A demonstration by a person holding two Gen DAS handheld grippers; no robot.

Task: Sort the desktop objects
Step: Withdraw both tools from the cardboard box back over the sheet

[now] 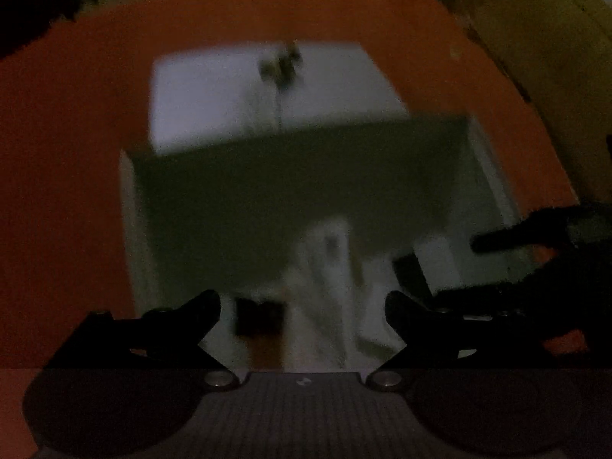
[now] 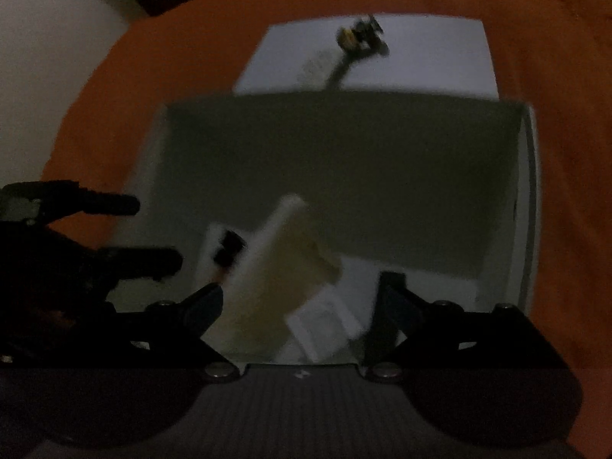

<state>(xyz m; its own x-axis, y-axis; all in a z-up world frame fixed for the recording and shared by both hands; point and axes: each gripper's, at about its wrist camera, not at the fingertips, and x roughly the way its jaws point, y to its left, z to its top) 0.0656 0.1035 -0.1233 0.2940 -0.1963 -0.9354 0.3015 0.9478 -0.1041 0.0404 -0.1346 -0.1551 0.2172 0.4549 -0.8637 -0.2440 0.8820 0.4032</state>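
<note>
A pale open box (image 1: pixel 132 229) with a dim greenish inside stands on the orange tabletop. In its near part lie a white crumpled item (image 1: pixel 325 267) and a small black piece (image 1: pixel 260 317). The right wrist view shows the box (image 2: pixel 531 210), a cream item (image 2: pixel 290 267), a small white packet (image 2: pixel 325 321) and a black piece (image 2: pixel 229 248). My left gripper (image 1: pixel 302 306) hangs open above these items with nothing between its fingers. Beside it, my right gripper (image 2: pixel 302 294) is open and holds nothing. The picture is dark and blurred.
Beyond the box lies a white sheet (image 1: pixel 214 95) with a small dark and yellow object (image 1: pixel 281 63) and a thin cord on it. The orange cloth (image 2: pixel 554 76) surrounds everything. Each gripper shows at the other view's edge: the right gripper (image 1: pixel 516 237), the left gripper (image 2: pixel 126 229).
</note>
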